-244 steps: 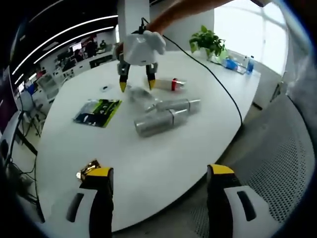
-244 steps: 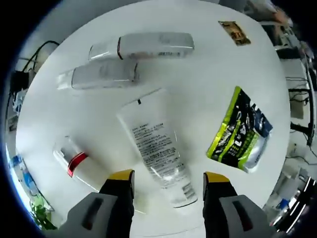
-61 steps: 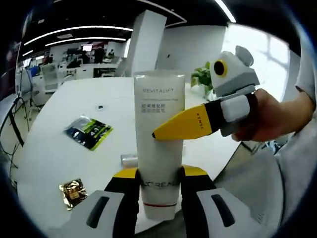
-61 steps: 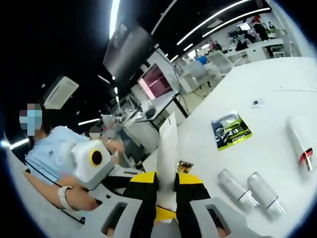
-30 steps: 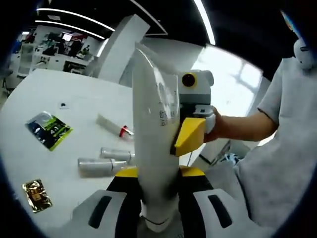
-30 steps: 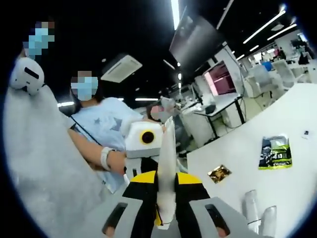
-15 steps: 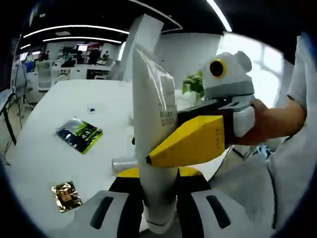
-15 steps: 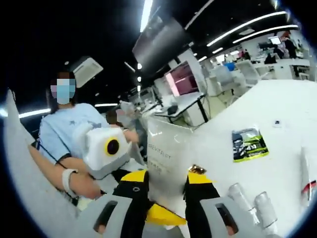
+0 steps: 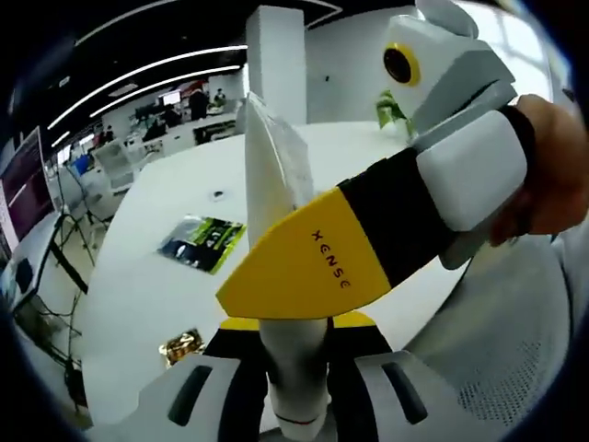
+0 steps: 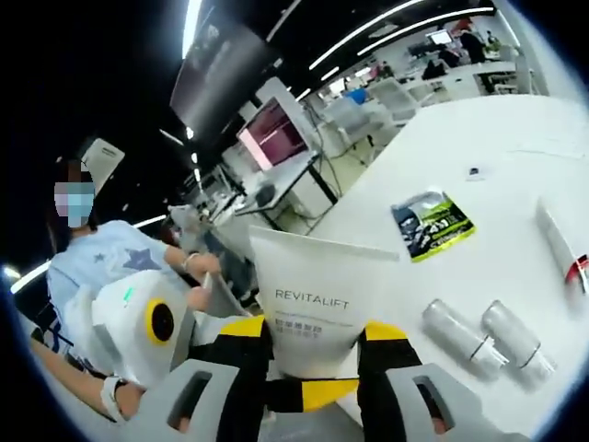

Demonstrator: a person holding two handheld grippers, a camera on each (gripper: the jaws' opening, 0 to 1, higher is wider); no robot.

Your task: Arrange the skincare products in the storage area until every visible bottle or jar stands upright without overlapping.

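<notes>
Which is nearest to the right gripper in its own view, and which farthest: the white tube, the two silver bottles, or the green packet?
1. White tube: between the right gripper jaws, held up off the table.
2. Two silver bottles: lying side by side on the table, to the right; too close to each other to rank.
3. Green packet: flat on the table, beyond the bottles.

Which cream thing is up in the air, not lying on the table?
The white REVITALIFT tube, held between the jaws. The two silver bottles and the red-banded tube lie on the table.
</notes>
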